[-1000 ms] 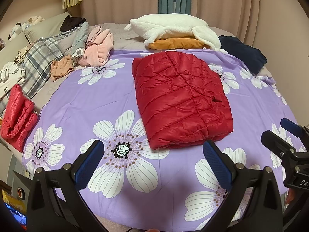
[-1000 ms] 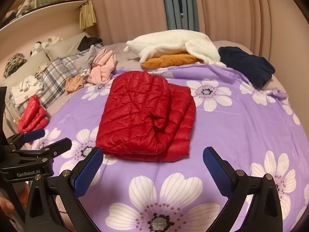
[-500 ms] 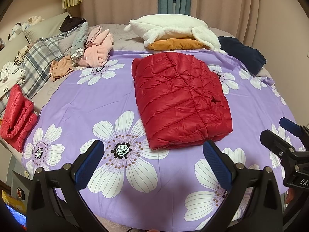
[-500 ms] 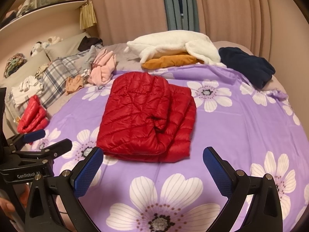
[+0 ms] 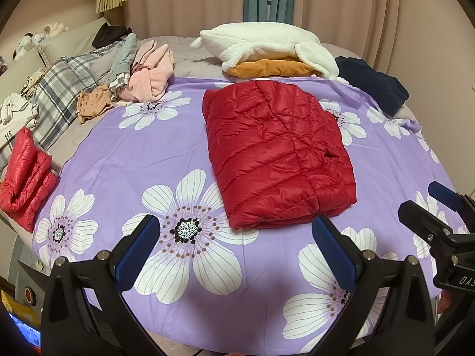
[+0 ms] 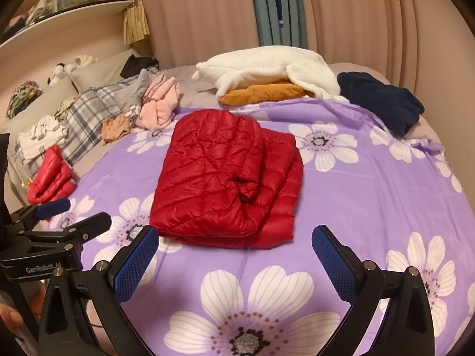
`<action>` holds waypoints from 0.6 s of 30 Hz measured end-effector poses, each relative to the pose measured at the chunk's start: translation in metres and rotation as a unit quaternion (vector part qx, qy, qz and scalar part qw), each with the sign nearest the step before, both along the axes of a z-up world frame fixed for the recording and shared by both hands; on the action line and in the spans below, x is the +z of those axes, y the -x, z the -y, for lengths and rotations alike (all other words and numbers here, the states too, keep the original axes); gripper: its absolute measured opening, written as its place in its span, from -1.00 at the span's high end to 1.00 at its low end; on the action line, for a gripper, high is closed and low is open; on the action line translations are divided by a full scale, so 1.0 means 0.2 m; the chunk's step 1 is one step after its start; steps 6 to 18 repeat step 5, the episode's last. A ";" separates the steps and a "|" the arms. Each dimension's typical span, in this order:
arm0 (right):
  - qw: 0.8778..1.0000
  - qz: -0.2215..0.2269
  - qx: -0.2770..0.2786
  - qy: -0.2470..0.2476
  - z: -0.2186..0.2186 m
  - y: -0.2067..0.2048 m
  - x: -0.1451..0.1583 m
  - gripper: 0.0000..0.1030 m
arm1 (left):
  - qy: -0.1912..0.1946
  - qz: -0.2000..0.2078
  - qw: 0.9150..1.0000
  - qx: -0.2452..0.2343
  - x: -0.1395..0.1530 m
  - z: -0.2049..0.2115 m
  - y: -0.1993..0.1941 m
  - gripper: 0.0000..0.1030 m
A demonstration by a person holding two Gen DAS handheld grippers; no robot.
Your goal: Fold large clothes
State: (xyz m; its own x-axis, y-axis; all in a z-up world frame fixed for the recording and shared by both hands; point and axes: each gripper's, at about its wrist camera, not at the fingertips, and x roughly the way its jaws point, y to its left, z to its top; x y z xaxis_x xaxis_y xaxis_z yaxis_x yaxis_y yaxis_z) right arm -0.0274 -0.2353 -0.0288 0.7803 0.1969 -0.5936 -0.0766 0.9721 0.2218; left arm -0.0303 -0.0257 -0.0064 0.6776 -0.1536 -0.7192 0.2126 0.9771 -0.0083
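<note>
A red quilted down jacket (image 5: 276, 151) lies folded into a thick rectangle in the middle of the purple flowered sheet (image 5: 142, 160); it also shows in the right wrist view (image 6: 225, 178). My left gripper (image 5: 234, 246) is open and empty, held above the sheet just short of the jacket's near edge. My right gripper (image 6: 234, 255) is open and empty, also just short of the near edge. Each gripper shows at the side of the other's view, the right one (image 5: 436, 207) and the left one (image 6: 62, 216).
A second folded red jacket (image 5: 23, 175) lies at the bed's left edge. Pink (image 5: 148, 74), plaid and tan clothes are heaped at the back left. A white fleece (image 5: 267, 44) on an orange garment and a navy garment (image 5: 371, 83) lie at the back.
</note>
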 end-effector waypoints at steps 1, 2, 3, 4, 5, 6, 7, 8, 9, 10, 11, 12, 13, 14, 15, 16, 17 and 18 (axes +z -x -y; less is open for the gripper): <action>1.000 0.000 0.001 0.000 0.00 0.00 0.00 -0.98 | 0.000 0.000 1.000 0.000 0.00 0.00 0.00 -0.99; 1.000 0.000 0.001 0.000 0.00 0.00 0.00 -0.98 | 0.000 0.000 1.000 0.000 0.00 0.00 0.00 -0.99; 1.000 0.000 0.000 0.000 0.00 0.00 0.00 -0.98 | 0.000 0.000 1.000 0.000 0.00 0.00 0.00 -0.99; 1.000 0.000 0.000 0.000 0.00 0.00 0.00 -0.98 | 0.001 0.000 1.000 0.000 0.00 0.00 0.00 -0.99; 1.000 0.000 0.000 0.000 0.00 0.00 0.00 -0.98 | 0.000 0.000 1.000 0.000 0.00 0.00 0.00 -0.99; 1.000 0.000 0.000 0.000 0.00 0.00 0.00 -0.98 | 0.000 0.000 1.000 0.000 0.00 0.00 0.00 -0.99; 1.000 0.000 0.000 0.000 0.00 0.00 0.00 -0.98 | 0.000 0.000 1.000 0.000 0.00 0.00 0.00 -0.99; 1.000 0.000 0.000 0.000 0.00 0.00 0.00 -0.98 | 0.000 0.000 1.000 0.000 0.00 0.00 0.00 -0.99; 1.000 0.000 0.000 0.000 0.00 0.00 0.00 -0.98 | 0.000 0.000 1.000 0.000 0.00 0.00 0.00 -0.99; 1.000 0.000 0.000 0.000 0.00 0.00 0.00 -0.98 | 0.000 0.000 1.000 0.000 0.00 0.00 0.00 -0.99; 1.000 0.000 0.000 0.000 0.00 0.00 0.00 -0.98 | 0.000 0.000 1.000 0.000 0.00 0.00 0.00 -0.99; 1.000 0.000 0.000 0.000 0.00 0.00 0.00 -0.98 | 0.000 0.000 1.000 0.000 0.00 0.00 0.00 -0.99; 1.000 0.000 0.000 0.000 0.00 0.00 0.00 -0.98 | 0.000 0.000 1.000 0.000 0.00 0.00 0.00 -0.99; 1.000 0.000 0.000 0.000 0.00 0.00 0.00 -0.98 | 0.000 0.000 1.000 0.000 0.00 0.00 0.00 -0.99; 1.000 0.000 0.000 0.000 0.00 0.00 0.00 -0.98 | 0.000 0.000 1.000 0.000 0.00 0.00 0.00 -0.99; 1.000 0.000 0.000 0.000 0.00 0.00 0.00 -0.98 | 0.000 0.000 1.000 0.000 0.00 0.00 0.00 -0.99; 1.000 0.000 0.000 0.000 0.00 0.00 0.00 -0.98 | 0.000 0.000 1.000 0.000 0.00 0.00 0.00 -0.99; 1.000 0.000 0.000 0.000 0.00 0.00 0.00 -0.98 | 0.000 0.000 1.000 0.000 0.00 0.00 0.00 -0.99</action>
